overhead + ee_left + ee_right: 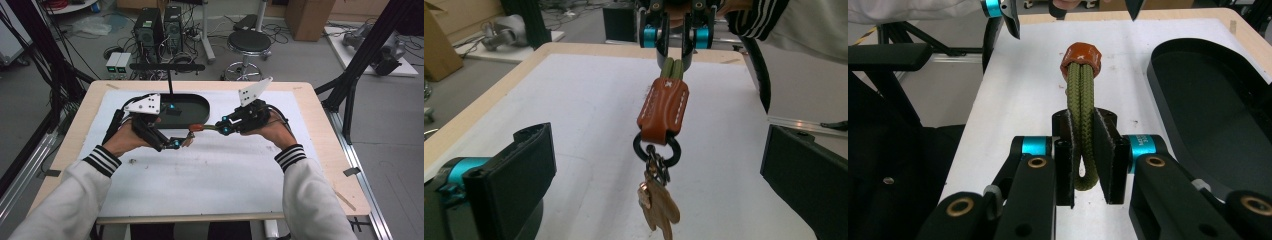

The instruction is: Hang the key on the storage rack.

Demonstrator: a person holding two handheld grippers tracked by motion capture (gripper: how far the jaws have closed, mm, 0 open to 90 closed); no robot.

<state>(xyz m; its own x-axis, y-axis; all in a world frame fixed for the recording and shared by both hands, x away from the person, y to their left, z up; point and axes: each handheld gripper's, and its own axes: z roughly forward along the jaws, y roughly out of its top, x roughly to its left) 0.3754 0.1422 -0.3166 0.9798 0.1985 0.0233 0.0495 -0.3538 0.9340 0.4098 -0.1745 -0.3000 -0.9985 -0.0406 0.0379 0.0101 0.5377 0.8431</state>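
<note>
Right gripper view: right gripper (pixel 1083 165) clamps green cord loop (pixel 1082 100).

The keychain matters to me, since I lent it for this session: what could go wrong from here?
The right gripper pinches only the olive cord loop; if the cord slips, the keys could drop onto the table. The left gripper stands open around the swinging keys, so closing now might miss or snag the black ring.
</note>
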